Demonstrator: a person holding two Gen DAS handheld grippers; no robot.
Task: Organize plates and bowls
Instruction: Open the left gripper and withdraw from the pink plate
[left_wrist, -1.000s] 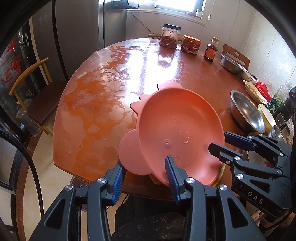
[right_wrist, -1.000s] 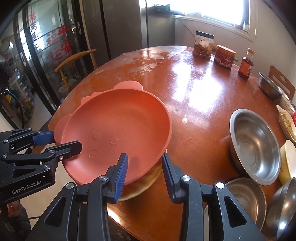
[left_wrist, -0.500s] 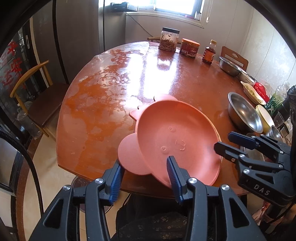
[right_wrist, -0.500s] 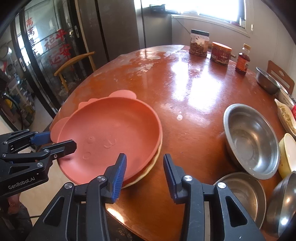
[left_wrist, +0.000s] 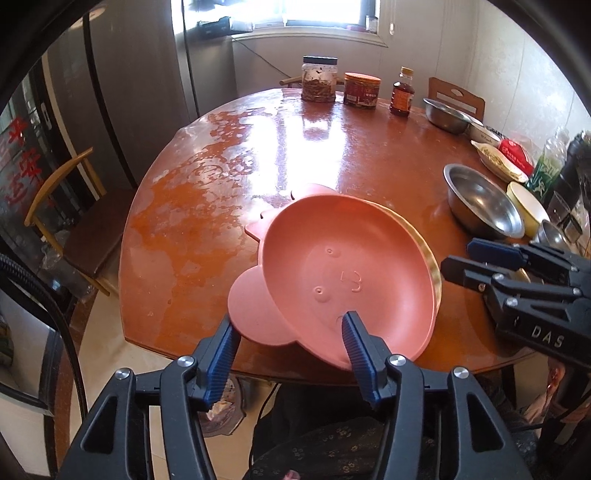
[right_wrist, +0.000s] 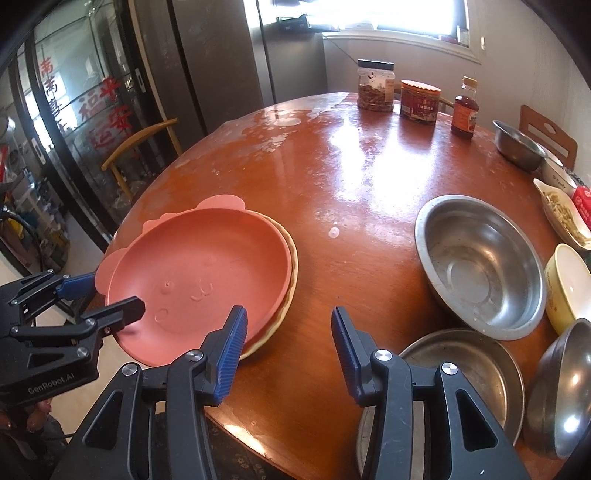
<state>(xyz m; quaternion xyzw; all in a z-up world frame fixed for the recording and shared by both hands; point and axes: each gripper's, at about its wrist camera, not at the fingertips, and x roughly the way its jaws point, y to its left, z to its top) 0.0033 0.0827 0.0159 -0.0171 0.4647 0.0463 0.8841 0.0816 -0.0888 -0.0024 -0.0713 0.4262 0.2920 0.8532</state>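
A pink plate with ears (left_wrist: 343, 266) (right_wrist: 199, 273) lies on a yellow plate (left_wrist: 430, 254) (right_wrist: 290, 258) at the table's near edge. My left gripper (left_wrist: 291, 343) (right_wrist: 105, 295) straddles the pink plate's near rim and ear. Its jaws are opening and the pads do not press on the plate. My right gripper (right_wrist: 288, 332) (left_wrist: 458, 258) stands just right of the stack, jaws opening, with only table between the fingers. To the right are a large steel bowl (right_wrist: 480, 258) (left_wrist: 484, 206), two more steel bowls (right_wrist: 461, 365) (right_wrist: 565, 384) and a yellow bowl (right_wrist: 569, 284).
At the table's far side stand two jars (left_wrist: 319, 79) (left_wrist: 362, 90), a sauce bottle (left_wrist: 402, 94) and a steel bowl (left_wrist: 445, 116). A dish of food (right_wrist: 561, 214) lies at the right edge. A wooden chair (left_wrist: 66, 206) stands left of the round table (left_wrist: 207, 229).
The pink plate, held tilted above the yellow plate, has come down flat onto it. Both grippers have opened, and the right one has drawn back off the rim to the right.
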